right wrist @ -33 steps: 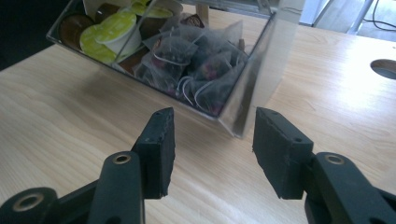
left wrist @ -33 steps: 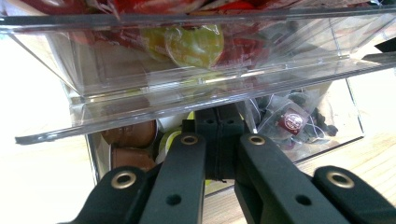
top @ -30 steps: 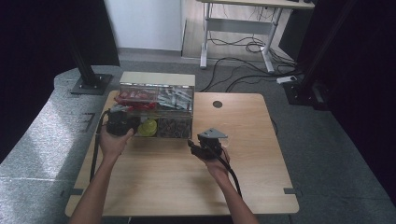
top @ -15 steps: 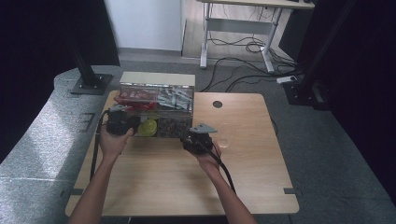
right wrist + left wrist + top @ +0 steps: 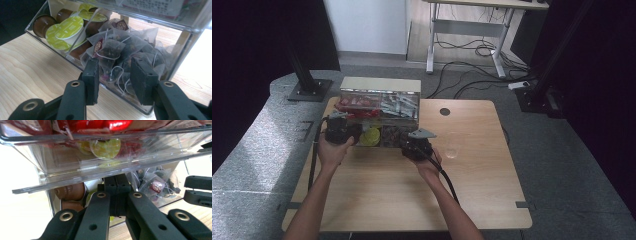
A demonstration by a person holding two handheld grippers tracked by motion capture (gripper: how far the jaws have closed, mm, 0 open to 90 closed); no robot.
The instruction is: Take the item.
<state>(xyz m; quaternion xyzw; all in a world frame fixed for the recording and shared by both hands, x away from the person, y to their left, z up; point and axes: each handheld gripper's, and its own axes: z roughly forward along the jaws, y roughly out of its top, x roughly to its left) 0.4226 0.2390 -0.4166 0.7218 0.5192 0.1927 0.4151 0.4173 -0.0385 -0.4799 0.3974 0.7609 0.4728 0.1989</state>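
Observation:
A clear plastic organizer (image 5: 379, 100) stands at the table's far left, with red packets in its upper drawer (image 5: 105, 167). Its lower drawer (image 5: 75, 58) holds pyramid tea bags (image 5: 117, 47) on one side and green-lidded capsules (image 5: 68, 30) with brown ones on the other. My right gripper (image 5: 113, 77) (image 5: 410, 144) is open right at the drawer's front wall, before the tea bags. Its jaws have just been closing, and nothing is pressed between the pads. My left gripper (image 5: 116, 187) (image 5: 343, 132) is shut, its tips against the organizer's front under the upper drawer's lip.
The wooden table (image 5: 412, 200) stretches toward the person and to the right. A small clear object (image 5: 452, 150) lies just right of my right hand. A round cable hole (image 5: 445, 111) sits near the far edge. Cables (image 5: 472, 50) trail on the floor beyond.
My right gripper has moved left across the table up to the lower drawer's front. The left hand and the organizer have kept still.

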